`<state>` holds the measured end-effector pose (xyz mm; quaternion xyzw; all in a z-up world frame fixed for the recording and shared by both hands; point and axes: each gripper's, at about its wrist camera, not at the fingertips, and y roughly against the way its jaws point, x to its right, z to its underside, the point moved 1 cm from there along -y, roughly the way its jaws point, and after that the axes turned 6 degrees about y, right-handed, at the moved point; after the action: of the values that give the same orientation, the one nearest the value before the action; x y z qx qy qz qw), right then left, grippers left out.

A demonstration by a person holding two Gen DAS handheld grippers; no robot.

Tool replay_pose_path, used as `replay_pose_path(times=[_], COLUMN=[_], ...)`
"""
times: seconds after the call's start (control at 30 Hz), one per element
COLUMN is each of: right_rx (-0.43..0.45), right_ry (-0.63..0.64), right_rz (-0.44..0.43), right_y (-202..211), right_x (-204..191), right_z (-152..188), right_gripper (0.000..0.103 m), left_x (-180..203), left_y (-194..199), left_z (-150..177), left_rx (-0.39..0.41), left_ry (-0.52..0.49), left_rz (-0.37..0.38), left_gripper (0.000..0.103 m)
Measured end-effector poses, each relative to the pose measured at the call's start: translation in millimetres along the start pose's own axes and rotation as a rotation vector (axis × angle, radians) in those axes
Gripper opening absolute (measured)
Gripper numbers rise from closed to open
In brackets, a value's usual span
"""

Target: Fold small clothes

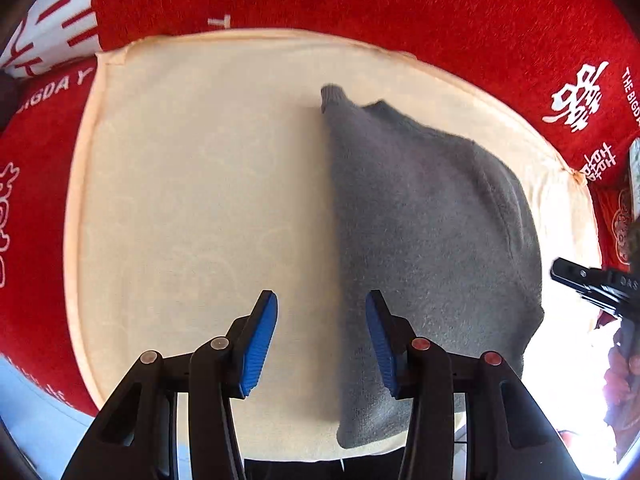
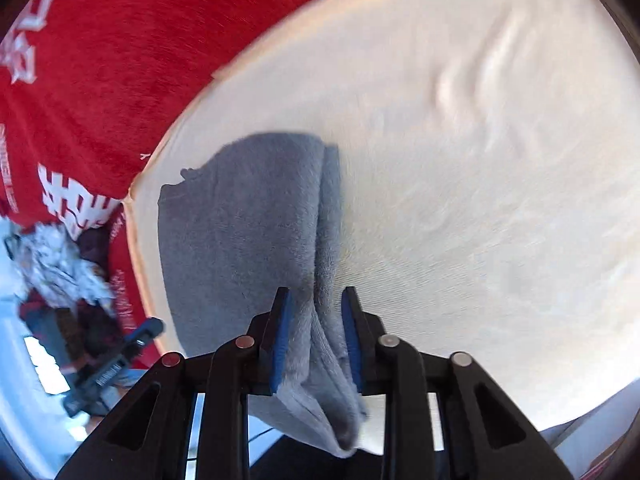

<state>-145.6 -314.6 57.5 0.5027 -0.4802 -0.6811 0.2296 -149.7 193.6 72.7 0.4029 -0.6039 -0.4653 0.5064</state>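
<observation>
A small grey fleece garment (image 1: 428,240) lies folded lengthwise on a cream cushion (image 1: 192,200), on its right half. My left gripper (image 1: 322,336) is open and empty, just above the garment's left fold edge near the front. In the right wrist view my right gripper (image 2: 316,336) is shut on a bunched fold of the grey garment (image 2: 248,220), which hangs down between the blue pads (image 2: 282,344). The rest of the garment stretches away over the cushion (image 2: 480,200).
Red fabric with white lettering (image 1: 360,4) surrounds the cushion on the far and left sides. A black tool (image 1: 596,284) shows at the right edge of the left wrist view. Clutter and a bright floor (image 2: 52,280) lie off the cushion's edge.
</observation>
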Motion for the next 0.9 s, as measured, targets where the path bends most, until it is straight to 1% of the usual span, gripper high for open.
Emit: replay_pose_path(times=[0.03, 0.07, 0.1, 0.13, 0.17, 0.23, 0.27, 0.33, 0.4, 0.47, 0.53, 0.6, 0.67, 0.7, 0.77, 0.9], right_rx=[0.014, 0.028, 0.031, 0.026, 0.014, -0.025, -0.045, -0.064, -0.080, -0.053, -0.036, -0.025, -0.019, -0.018, -0.021, -0.027], right_ry=[0.019, 0.045, 0.064, 0.085, 0.112, 0.169, 0.201, 0.239, 0.253, 0.280, 0.330, 0.350, 0.326, 0.313, 0.296, 0.293], right_rz=[-0.004, -0.011, -0.012, -0.010, -0.001, 0.049, 0.104, 0.192, 0.238, 0.232, 0.254, 0.282, 0.288, 0.288, 0.289, 0.309], right_y=[4.5, 8.1, 8.4, 6.6, 2.6, -13.3, -24.1, -37.3, -50.3, -52.1, -51.3, -51.2, -49.9, -53.7, -50.6, -49.0], right_x=[-7.3, -17.5, -24.3, -31.8, -40.3, -51.3, -54.7, -45.3, -31.8, -25.6, -28.3, -31.7, -29.9, -38.7, -42.2, -39.7], right_z=[1.5, 3.6, 4.9, 6.9, 11.0, 19.1, 23.0, 32.5, 38.9, 42.9, 48.0, 52.9, 55.3, 56.8, 55.7, 58.4], right_gripper=[0.013, 0.013, 0.013, 0.013, 0.013, 0.013, 0.013, 0.012, 0.011, 0.009, 0.009, 0.009, 0.009, 0.009, 0.009, 0.010], left_x=[2.3, 6.6, 9.3, 15.6, 23.0, 37.3, 42.0, 47.9, 47.7, 43.3, 41.3, 42.6, 47.7, 49.6, 53.6, 49.6], left_y=[3.1, 5.0, 7.1, 5.9, 4.0, -4.0, -11.4, -27.4, -43.9, -50.4, -50.4, -49.2, -45.2, -42.8, -38.9, -33.8], left_z=[-0.6, -1.2, -0.8, -0.7, 0.4, 3.4, 5.6, 10.5, 16.0, 19.5, 19.3, 20.1, 21.6, 23.0, 24.5, 26.8], left_rx=[0.013, 0.024, 0.032, 0.037, 0.048, 0.048, 0.035, 0.006, -0.029, -0.037, -0.040, -0.043, -0.040, -0.035, -0.026, -0.040], left_ry=[-0.007, -0.019, -0.032, -0.047, -0.062, -0.090, -0.100, -0.101, -0.089, -0.059, -0.038, -0.046, -0.078, -0.095, -0.118, -0.104], left_rz=[0.006, 0.015, 0.019, 0.024, 0.027, 0.039, 0.035, 0.011, 0.007, 0.031, 0.044, 0.030, 0.001, -0.012, -0.033, -0.051], left_gripper=[0.047, 0.048, 0.052, 0.066, 0.069, 0.069, 0.069, 0.069, 0.069, 0.070, 0.070, 0.070, 0.070, 0.070, 0.070, 0.070])
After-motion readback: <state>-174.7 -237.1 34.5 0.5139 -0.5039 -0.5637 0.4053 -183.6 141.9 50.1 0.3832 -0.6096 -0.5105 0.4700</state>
